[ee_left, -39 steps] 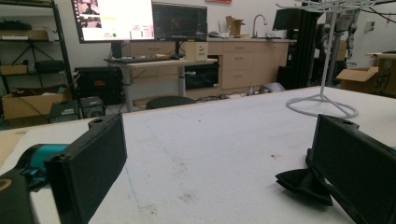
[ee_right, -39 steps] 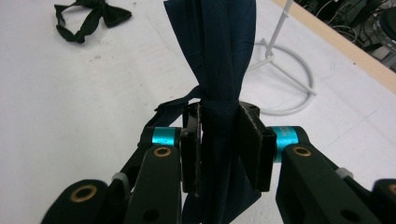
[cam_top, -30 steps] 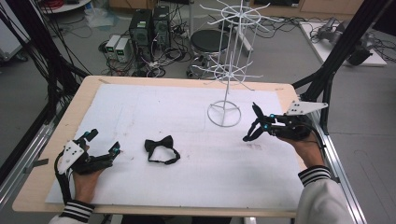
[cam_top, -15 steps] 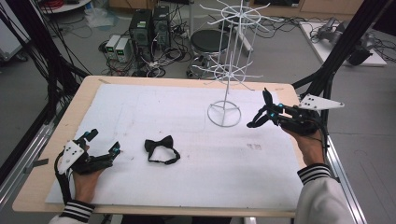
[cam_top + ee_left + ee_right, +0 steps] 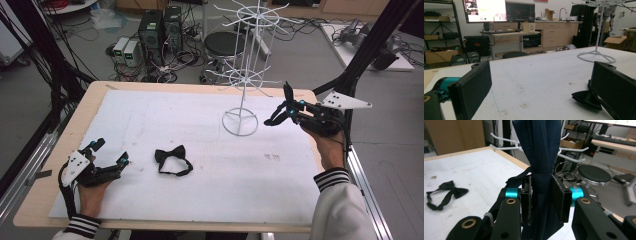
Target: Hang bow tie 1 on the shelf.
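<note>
dark navy fabric bow tie (image 5: 541, 157) held upright in the right claw (image 5: 541, 200), jaws clamped on its knotted middle, cloth fanning above and below the pads. in the high view the right claw (image 5: 280, 111) is raised above the table's far right part, just beside the white wire display rack (image 5: 245, 75) with its ringed hooks; white hooks of that rack show right behind the navy tie in the right gripper view.

second tie, a black bow tie with a thin strap (image 5: 171, 160), lies flat on the white foam sheet covering the table (image 5: 210, 200), near the middle, well apart from the rack's round base.

left claw (image 5: 109, 156) rests low on the table at the near left, jaws wide apart, holding nothing. in the left gripper view the black tie (image 5: 586, 97) lies just beside its right jaw; touching or not, cannot tell.
</note>
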A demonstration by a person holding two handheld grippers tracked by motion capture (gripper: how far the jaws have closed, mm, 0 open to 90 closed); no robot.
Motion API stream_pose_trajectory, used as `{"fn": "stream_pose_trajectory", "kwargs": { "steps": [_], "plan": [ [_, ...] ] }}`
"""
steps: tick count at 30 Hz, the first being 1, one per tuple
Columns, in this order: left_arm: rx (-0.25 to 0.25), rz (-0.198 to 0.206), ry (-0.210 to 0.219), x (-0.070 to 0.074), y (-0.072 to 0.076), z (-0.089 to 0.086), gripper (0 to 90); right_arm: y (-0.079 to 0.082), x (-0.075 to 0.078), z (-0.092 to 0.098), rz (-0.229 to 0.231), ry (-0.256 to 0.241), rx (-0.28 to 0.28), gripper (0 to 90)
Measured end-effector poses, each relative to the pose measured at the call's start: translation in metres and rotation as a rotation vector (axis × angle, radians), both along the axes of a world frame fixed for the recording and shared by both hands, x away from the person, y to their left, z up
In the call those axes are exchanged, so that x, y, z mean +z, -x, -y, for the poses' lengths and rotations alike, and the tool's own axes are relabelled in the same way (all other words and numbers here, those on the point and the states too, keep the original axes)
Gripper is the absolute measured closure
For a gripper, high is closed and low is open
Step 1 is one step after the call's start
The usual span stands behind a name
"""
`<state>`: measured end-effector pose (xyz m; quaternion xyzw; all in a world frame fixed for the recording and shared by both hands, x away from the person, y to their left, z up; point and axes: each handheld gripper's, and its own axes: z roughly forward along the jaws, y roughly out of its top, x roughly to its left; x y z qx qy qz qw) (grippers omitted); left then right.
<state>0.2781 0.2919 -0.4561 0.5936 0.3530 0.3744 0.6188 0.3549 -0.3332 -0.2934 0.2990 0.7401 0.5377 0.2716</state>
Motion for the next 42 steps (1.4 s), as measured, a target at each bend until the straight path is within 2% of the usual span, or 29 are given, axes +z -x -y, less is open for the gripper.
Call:
{"fn": "stream_pose_trajectory", "kwargs": {
  "steps": [12,15,18,23,34,42],
  "plan": [
    [0.0,0.0,0.0,0.0,0.0,0.0,4.2,-0.01,0.014,-0.008,0.028,0.013,-0.036,71.5],
    [0.0,0.0,0.001,0.0,0.0,0.0,4.2,-0.012,0.015,-0.01,0.022,0.005,-0.044,71.5],
    [-0.001,0.001,0.003,0.0,0.0,0.0,4.2,-0.015,0.016,-0.013,0.028,0.019,-0.048,71.5],
    [0.0,0.001,0.0,0.0,0.0,0.0,4.2,-0.02,0.016,-0.015,0.027,0.016,-0.056,71.5],
    [0.001,0.001,0.0,0.0,0.0,0.0,4.2,-0.032,0.025,-0.024,0.028,0.051,-0.077,71.4],
    [0.001,0.001,0.002,0.0,0.0,0.0,4.2,-0.04,0.027,-0.03,0.027,0.055,-0.082,71.2]
  ]
}}
